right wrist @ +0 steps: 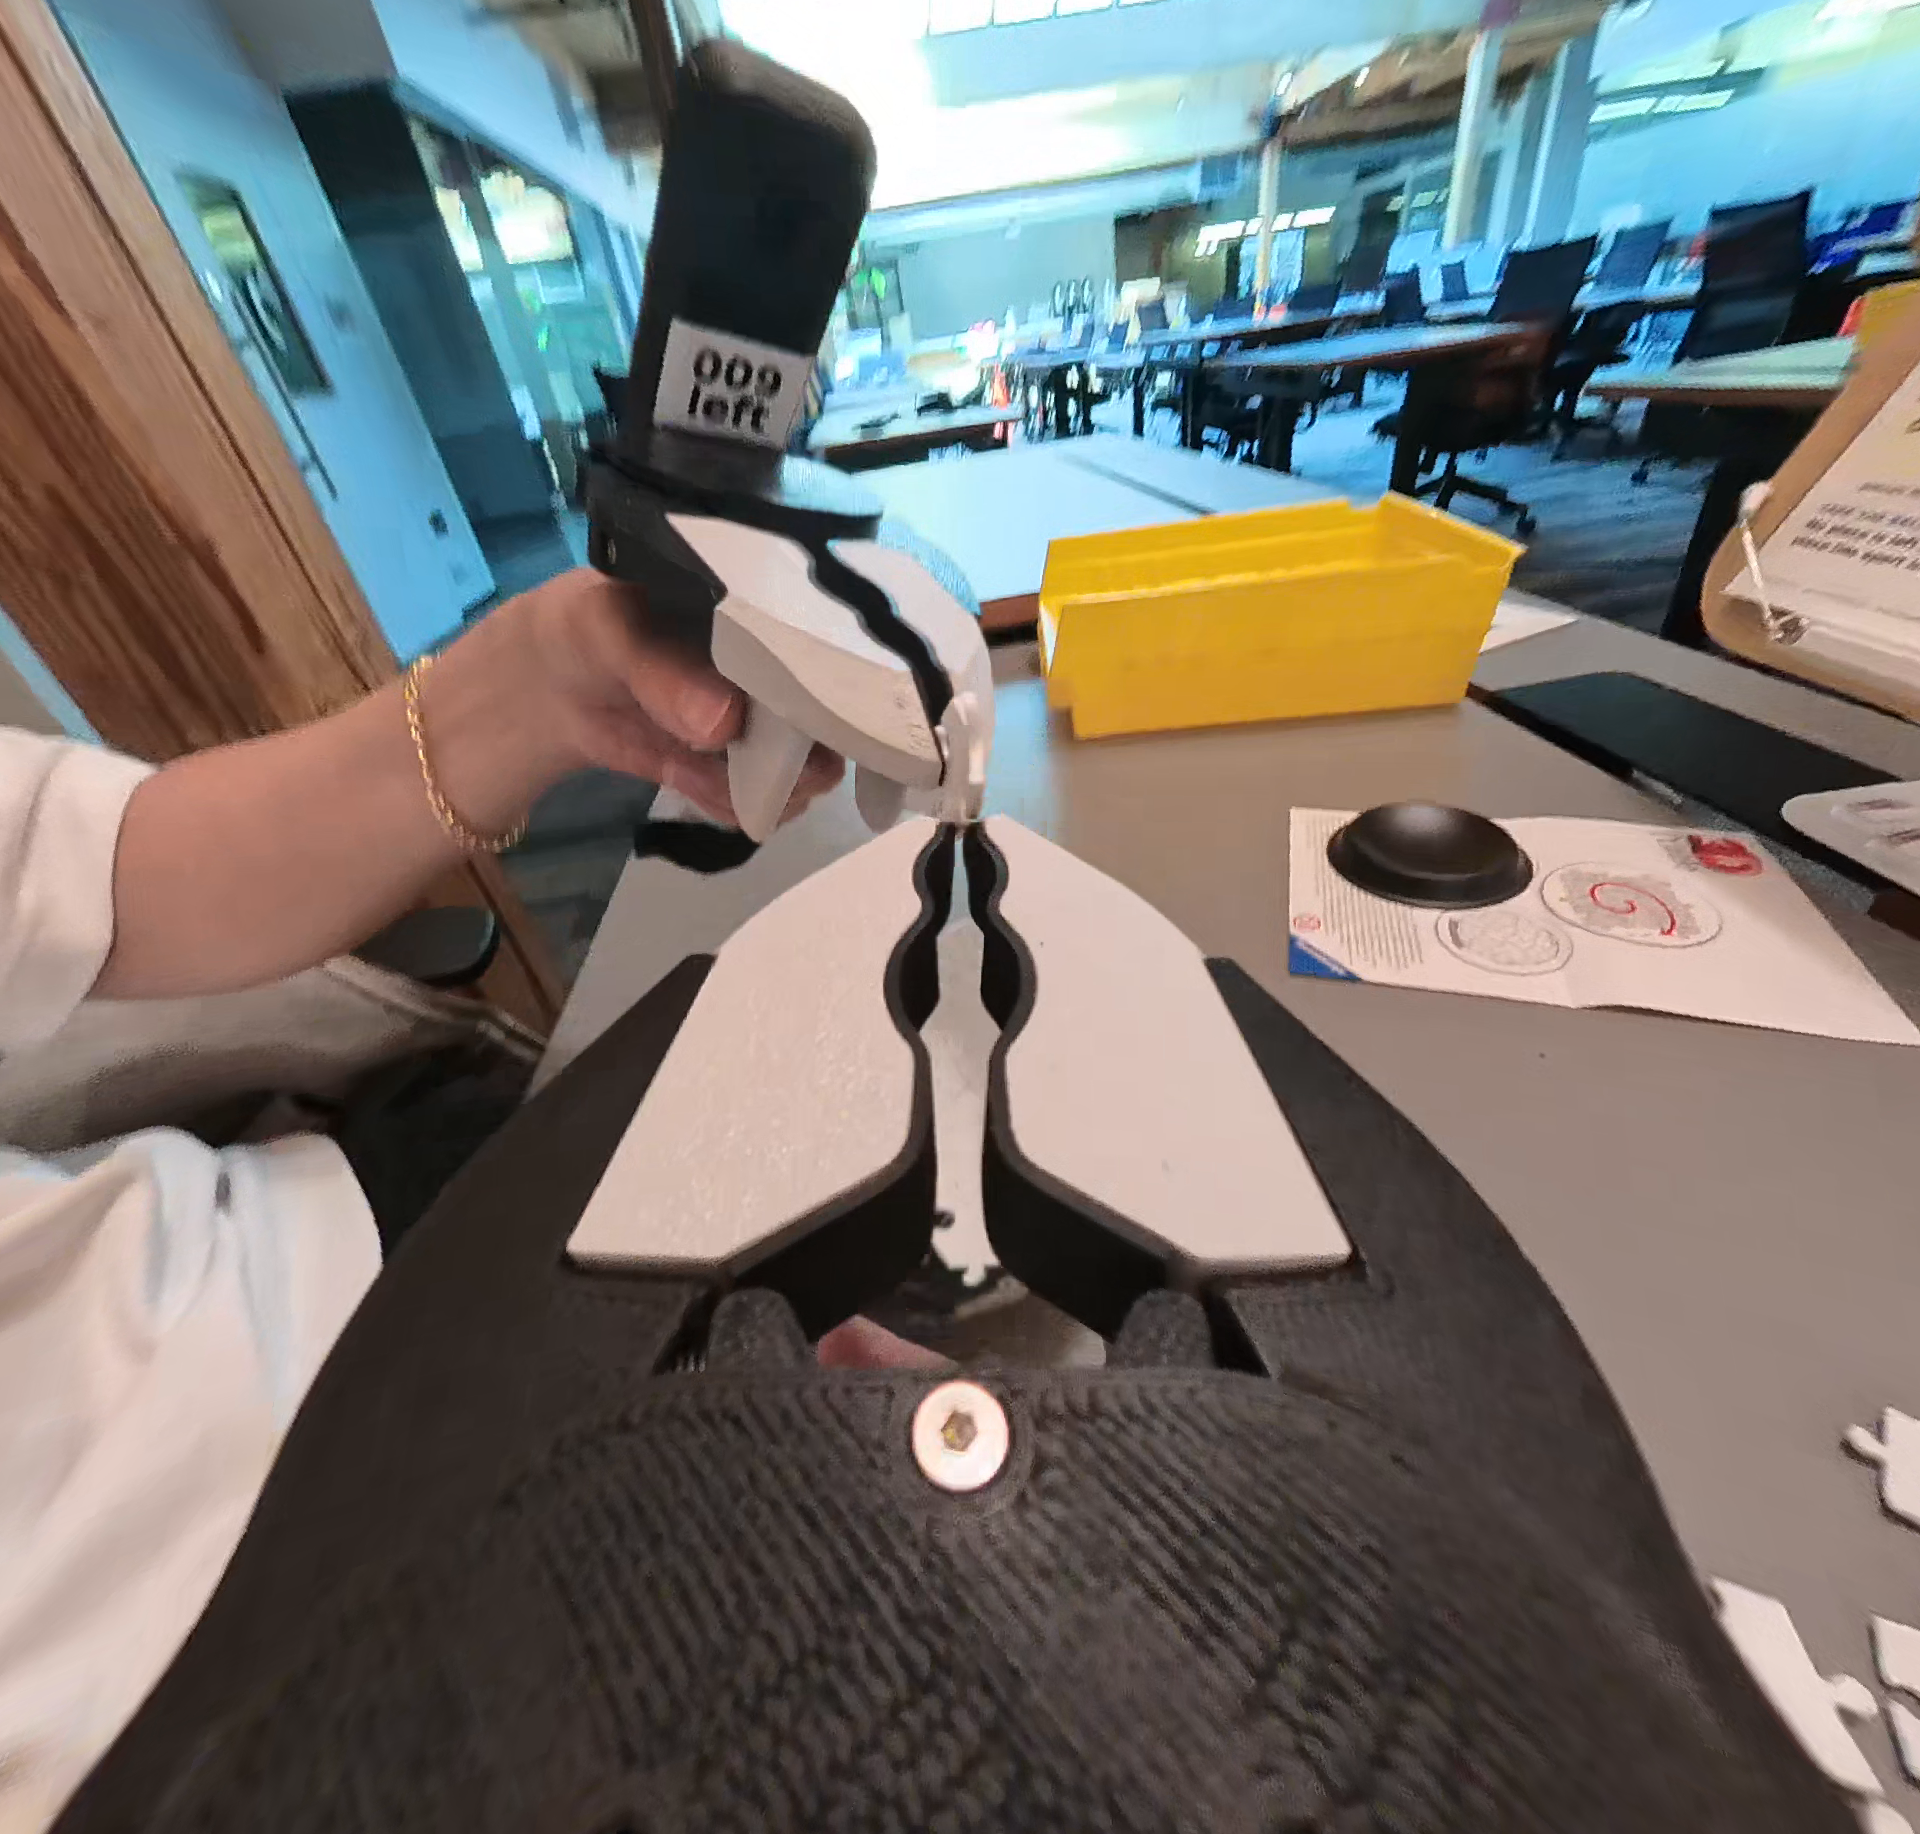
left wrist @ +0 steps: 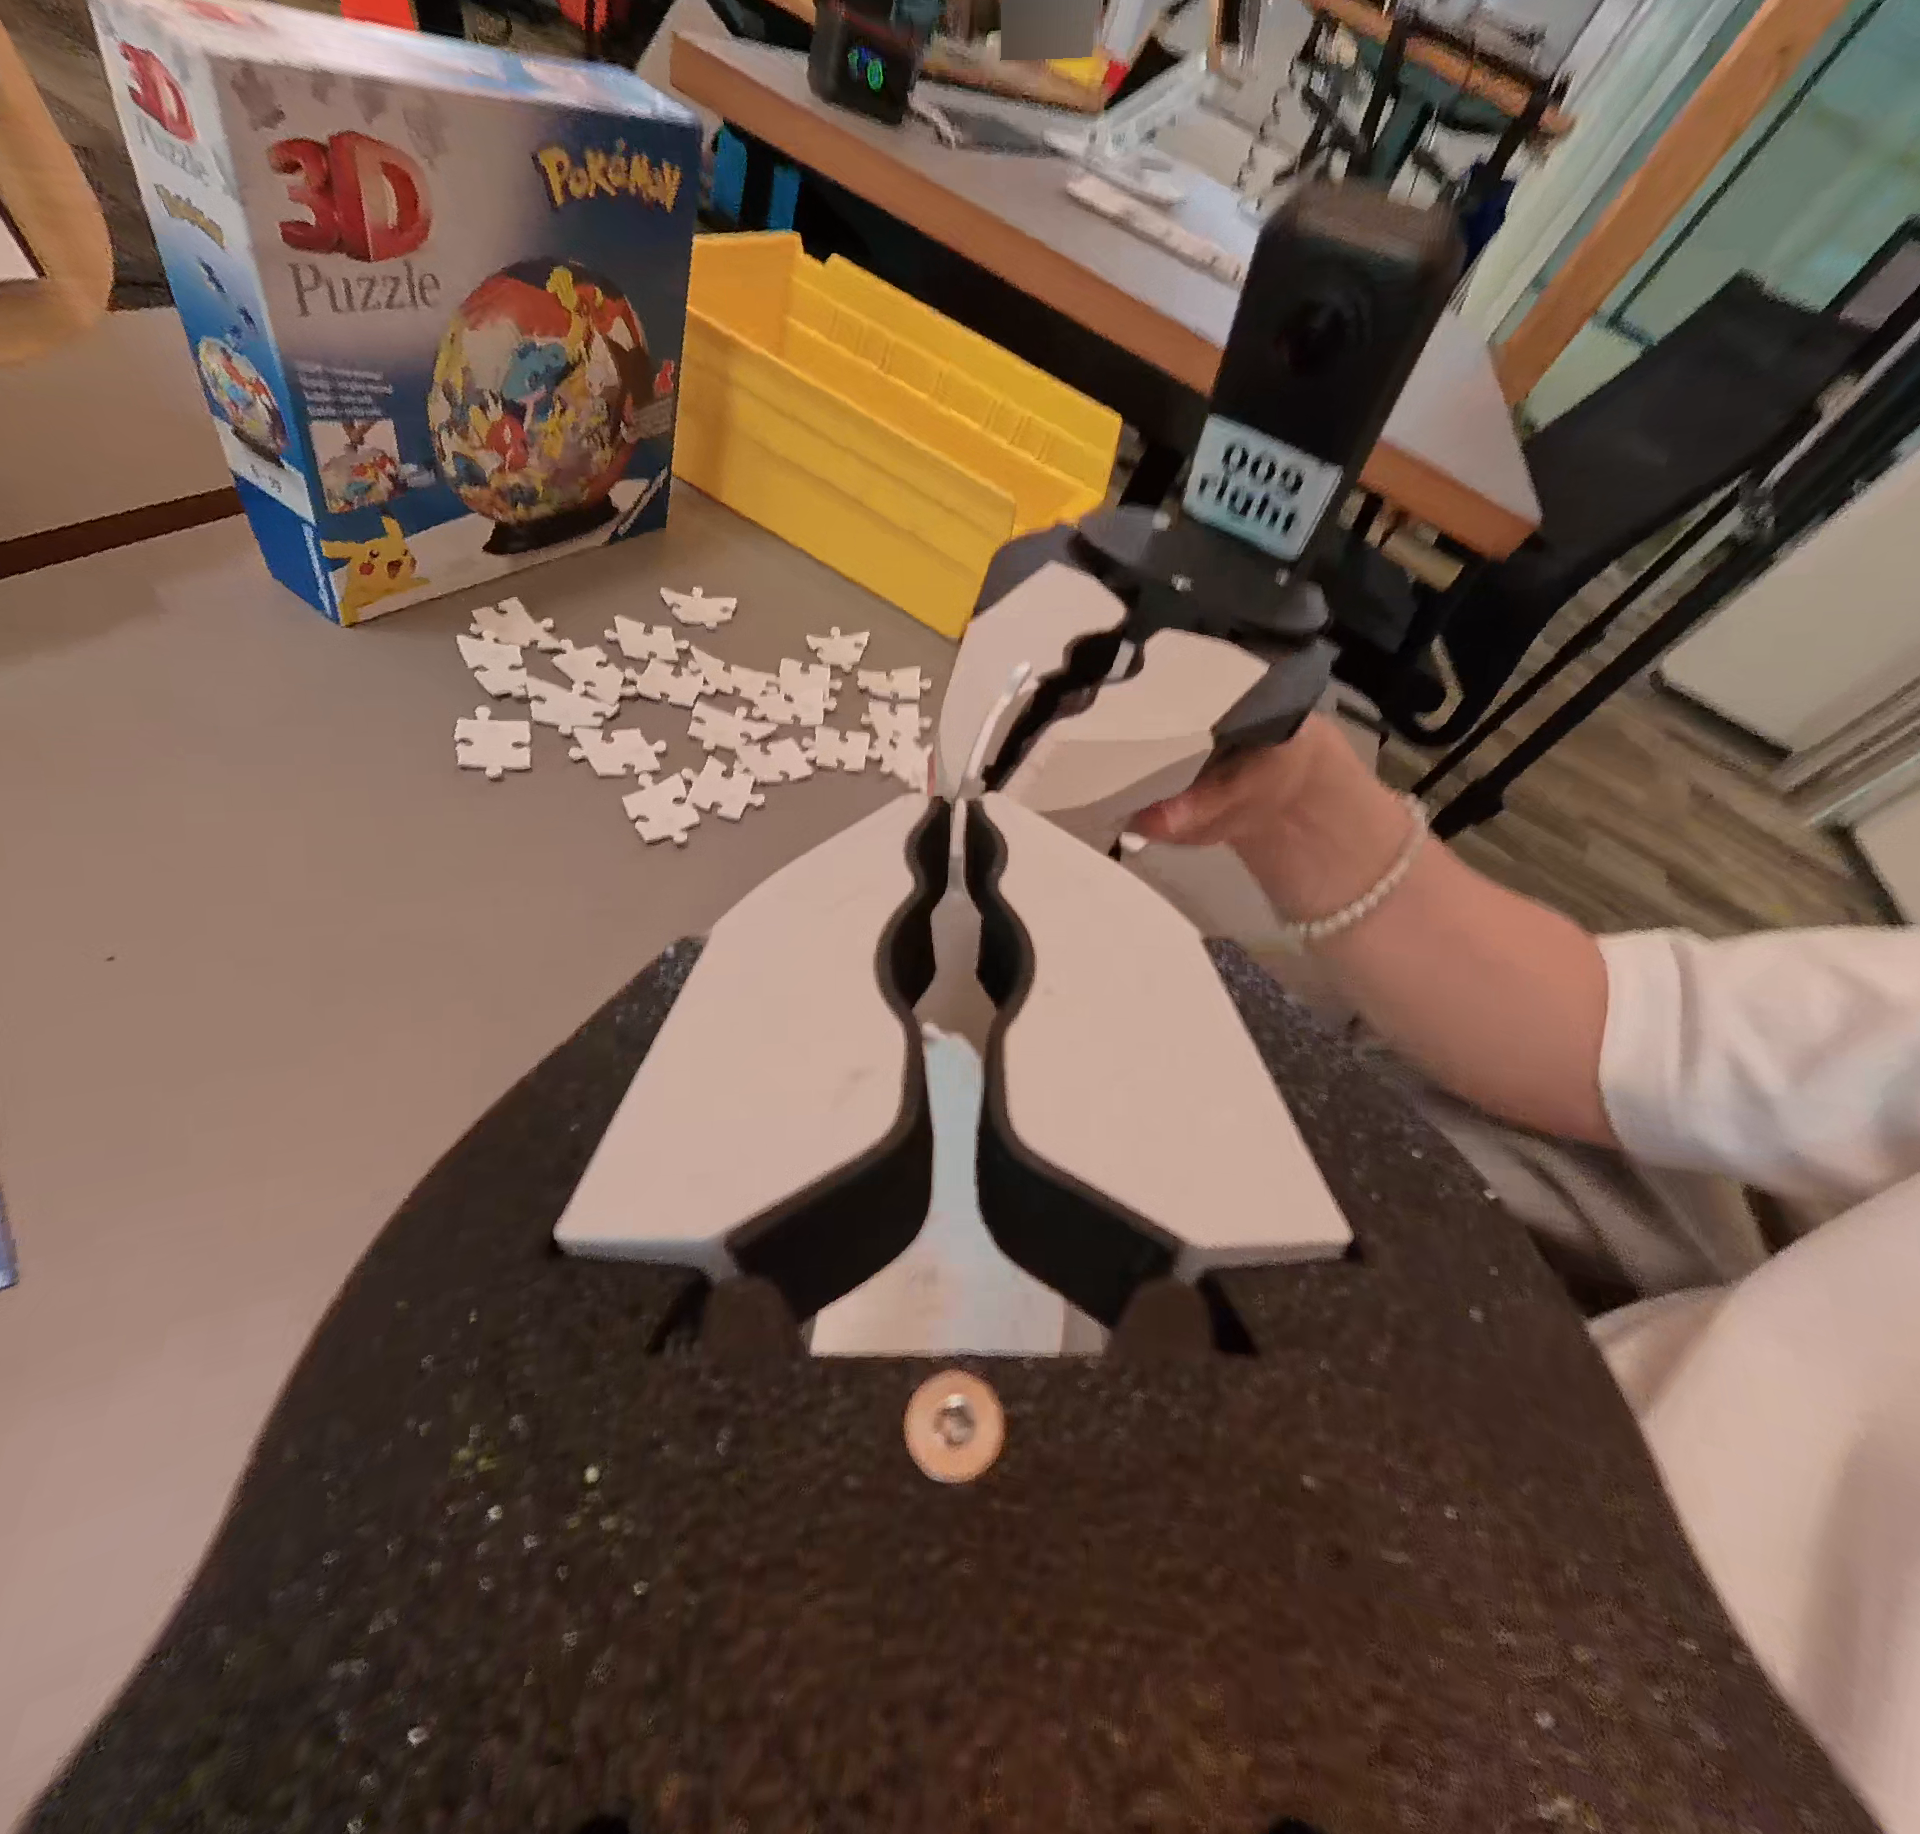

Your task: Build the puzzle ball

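My left gripper (left wrist: 954, 816) is shut on a white puzzle piece (left wrist: 951, 1161), seen edge-on between its fingers. My right gripper (right wrist: 961, 828) is shut on another white puzzle piece (right wrist: 956, 1088). Both are held above the grey table (left wrist: 208, 849), tip to tip, with the two pieces touching at the fingertips. The right gripper (left wrist: 971, 782) shows in the left wrist view with its curved piece (left wrist: 992, 724). The left gripper (right wrist: 951, 787) shows in the right wrist view with its piece (right wrist: 971, 735). Several loose white pieces (left wrist: 675, 714) lie face down on the table.
The puzzle box (left wrist: 416, 330) stands at the back left, beside a yellow bin (left wrist: 883, 434). In the right wrist view the bin (right wrist: 1268, 610) sits behind an instruction sheet (right wrist: 1662, 953) bearing a black dome stand (right wrist: 1429, 849). More pieces (right wrist: 1881, 1462) lie at the right edge. Less than 4 cm separates the two grippers' tips.
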Available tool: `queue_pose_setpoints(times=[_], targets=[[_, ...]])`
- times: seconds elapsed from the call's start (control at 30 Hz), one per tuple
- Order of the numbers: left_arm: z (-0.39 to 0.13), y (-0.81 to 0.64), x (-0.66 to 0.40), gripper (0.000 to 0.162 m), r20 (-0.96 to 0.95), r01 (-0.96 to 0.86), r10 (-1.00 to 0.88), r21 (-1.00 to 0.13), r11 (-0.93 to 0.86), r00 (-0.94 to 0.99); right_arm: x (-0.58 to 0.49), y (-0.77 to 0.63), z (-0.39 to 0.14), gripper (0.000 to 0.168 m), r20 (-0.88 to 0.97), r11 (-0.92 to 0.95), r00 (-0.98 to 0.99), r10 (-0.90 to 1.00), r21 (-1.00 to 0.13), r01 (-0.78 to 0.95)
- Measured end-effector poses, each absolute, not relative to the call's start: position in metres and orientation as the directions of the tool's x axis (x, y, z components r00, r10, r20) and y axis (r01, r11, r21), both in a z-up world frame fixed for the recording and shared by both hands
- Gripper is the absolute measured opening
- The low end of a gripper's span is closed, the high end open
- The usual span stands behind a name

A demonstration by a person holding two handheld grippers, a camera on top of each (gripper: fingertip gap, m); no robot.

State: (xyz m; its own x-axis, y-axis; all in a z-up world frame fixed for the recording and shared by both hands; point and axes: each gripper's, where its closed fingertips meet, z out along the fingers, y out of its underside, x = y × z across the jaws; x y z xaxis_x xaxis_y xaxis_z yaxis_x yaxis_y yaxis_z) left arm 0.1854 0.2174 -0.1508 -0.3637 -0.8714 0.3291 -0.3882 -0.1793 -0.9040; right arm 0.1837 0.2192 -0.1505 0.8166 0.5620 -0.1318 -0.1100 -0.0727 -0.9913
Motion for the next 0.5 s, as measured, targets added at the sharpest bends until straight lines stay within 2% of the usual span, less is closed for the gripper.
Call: queue_pose_setpoints(times=[0.13,0.27,0.5], targets=[[-0.177,0.217,0.180,0.012,0.197,-0.466,-0.912,-0.885,-0.007,-0.361,0.181,0.216,-0.170,0.002,-0.060,-0.168,0.824,0.564,-0.985,0.043],[-0.190,0.234,0.177,0.025,0.058,-0.517,-0.951,-0.849,0.114,-0.305,0.188,0.213,-0.185,0.002,-0.038,-0.270,0.849,0.527,-0.954,0.126],[-0.192,0.219,0.177,0.020,0.008,-0.514,-0.906,-0.825,0.233,-0.424,0.199,0.210,-0.213,0.002,0.086,-0.412,0.871,0.483,-0.855,0.313]])
